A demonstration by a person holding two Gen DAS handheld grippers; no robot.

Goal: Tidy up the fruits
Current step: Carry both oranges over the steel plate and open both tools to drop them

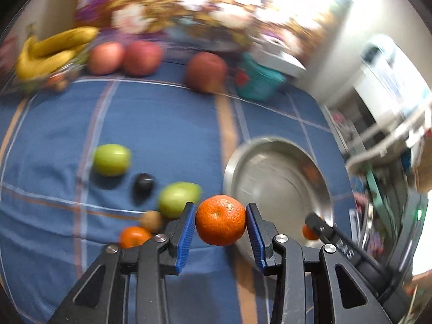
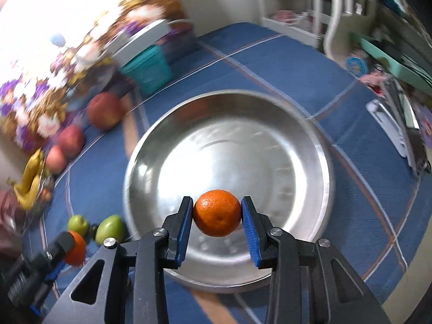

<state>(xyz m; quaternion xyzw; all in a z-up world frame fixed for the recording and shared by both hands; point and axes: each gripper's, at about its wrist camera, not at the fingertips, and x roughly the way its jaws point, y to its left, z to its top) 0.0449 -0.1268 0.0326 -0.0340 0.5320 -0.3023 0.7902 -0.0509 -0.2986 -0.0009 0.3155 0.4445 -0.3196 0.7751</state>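
While the steel bowl (image 2: 310,145) sits bare, each gripper, left (image 1: 220,220) and right (image 2: 216,216), pinches one orange; three apples (image 1: 206,71), two green fruits (image 1: 112,159) lie nearby.

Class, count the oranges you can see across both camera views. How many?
3: one in the left tongs, one in the right tongs above the metal bowl, one on the blue cloth. Others may be hidden.

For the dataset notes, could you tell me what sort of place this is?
Probably a home dining area: a table under a blue checked tablecloth, a bouquet of flowers beside bananas, and shelves behind.
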